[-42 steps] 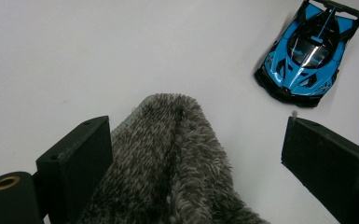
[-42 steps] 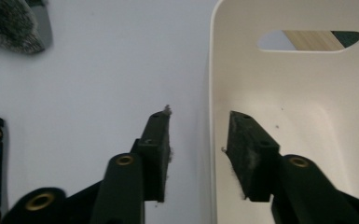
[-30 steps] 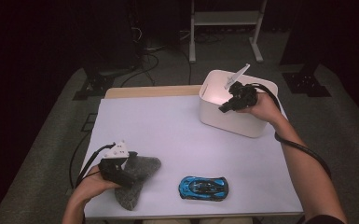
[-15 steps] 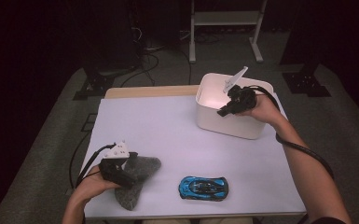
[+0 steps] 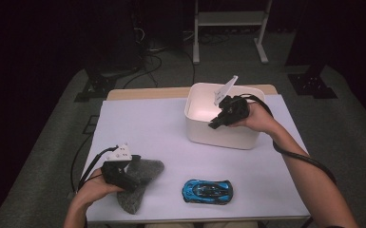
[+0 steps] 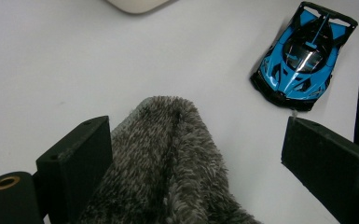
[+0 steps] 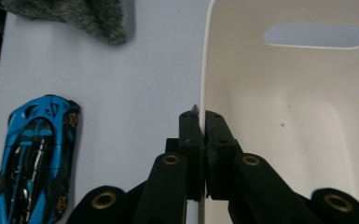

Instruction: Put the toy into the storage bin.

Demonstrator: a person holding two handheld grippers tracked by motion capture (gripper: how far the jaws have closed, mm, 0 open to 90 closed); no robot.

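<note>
On the table (image 5: 142, 118), one white bin (image 5: 204, 130) is sitting at the far right, and the right hand-held gripper (image 5: 217, 124) is pinching its wall between closed jaws. One grey furry cloth (image 5: 147, 171) is lying between the spread-open jaws of the left hand-held gripper (image 5: 130, 180). One blue toy car (image 5: 207, 191) is resting beside it. The bin is now sitting further left than before.

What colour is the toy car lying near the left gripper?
Bright blue with black trim and a dark cockpit; the toy car shows best in the left gripper view.
</note>
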